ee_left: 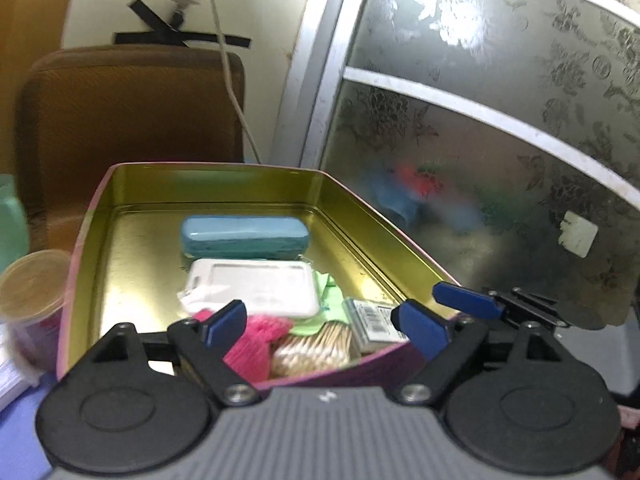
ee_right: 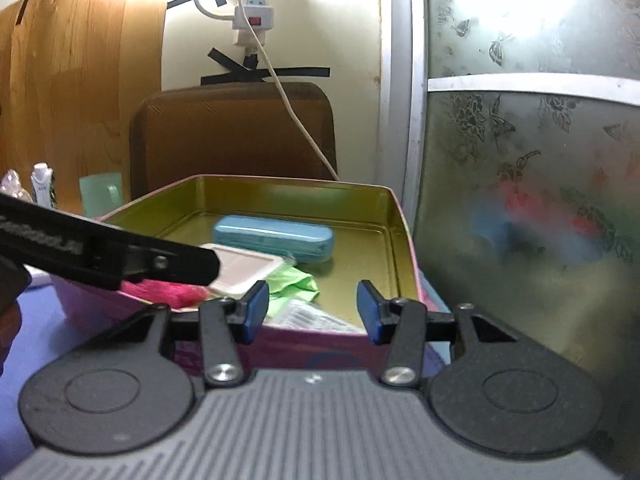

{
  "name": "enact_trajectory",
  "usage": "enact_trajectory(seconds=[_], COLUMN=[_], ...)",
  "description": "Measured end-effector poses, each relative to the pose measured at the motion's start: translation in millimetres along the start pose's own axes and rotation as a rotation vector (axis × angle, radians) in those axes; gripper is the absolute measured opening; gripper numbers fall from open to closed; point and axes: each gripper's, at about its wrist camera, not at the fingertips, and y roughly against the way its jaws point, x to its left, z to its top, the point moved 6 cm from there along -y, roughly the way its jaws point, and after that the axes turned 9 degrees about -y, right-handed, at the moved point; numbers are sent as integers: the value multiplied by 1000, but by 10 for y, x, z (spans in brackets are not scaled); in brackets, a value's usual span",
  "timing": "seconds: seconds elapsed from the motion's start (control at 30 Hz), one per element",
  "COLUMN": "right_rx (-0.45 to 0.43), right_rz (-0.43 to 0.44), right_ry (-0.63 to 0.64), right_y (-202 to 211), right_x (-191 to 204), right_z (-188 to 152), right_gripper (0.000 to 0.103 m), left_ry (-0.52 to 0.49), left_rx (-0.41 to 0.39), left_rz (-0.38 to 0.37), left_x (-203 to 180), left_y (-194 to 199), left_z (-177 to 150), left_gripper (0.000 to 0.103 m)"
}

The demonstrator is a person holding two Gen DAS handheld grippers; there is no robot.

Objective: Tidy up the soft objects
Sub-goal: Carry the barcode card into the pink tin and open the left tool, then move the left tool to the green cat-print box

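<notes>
A gold-lined tin box (ee_left: 128,208) with pink outer walls holds a teal case (ee_left: 244,236), a white card holder (ee_left: 256,288), a pink woolly item (ee_left: 260,340), a green cloth (ee_left: 332,292), a bundle of cotton swabs (ee_left: 316,350) and a small barcoded box (ee_left: 372,324). My left gripper (ee_left: 320,322) is open and empty, just above the box's near edge. My right gripper (ee_right: 312,308) is open and empty at the near wall of the box (ee_right: 396,232). The right view shows the teal case (ee_right: 276,238), green cloth (ee_right: 296,284) and pink item (ee_right: 168,290). The right gripper's blue fingers (ee_left: 468,300) show in the left view.
A brown chair back (ee_left: 128,112) stands behind the box. A frosted flowered glass door (ee_left: 500,140) is at the right. A pink paper cup (ee_left: 36,300) and a green mug (ee_left: 10,216) stand left of the box. The left gripper's black arm (ee_right: 108,252) crosses the right view.
</notes>
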Motion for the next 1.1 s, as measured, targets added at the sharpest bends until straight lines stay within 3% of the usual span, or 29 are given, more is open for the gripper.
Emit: enact_trajectory(seconds=[0.2, 0.33, 0.5, 0.63, 0.77, 0.9, 1.1], right_rx=[-15, 0, 104, 212, 300, 348, 495], right_rz=[107, 223, 418, 525, 514, 428, 299], right_ry=[13, 54, 108, 127, 81, -15, -105], right_y=[120, 145, 27, -258, -714, -1249, -1990], right_x=[431, 909, 1668, 2313, 2854, 3253, 3625], right_z=[-38, -54, -164, -258, -292, -205, -232], right_gripper=[51, 51, 51, 51, 55, 76, 78], left_ry=[51, 114, 185, 204, 275, 337, 361], left_rx=[-61, -23, 80, 154, 137, 79, -32], left_rz=[42, 133, 359, 580, 658, 636, 608], left_x=[336, 775, 1468, 1975, 2256, 2329, 2347], left_y=[760, 1179, 1555, 1852, 2100, 2157, 2299], left_z=[-365, -793, -1300, -1523, -1629, -1642, -1609], left_gripper=[92, 92, 92, 92, 93, 95, 96])
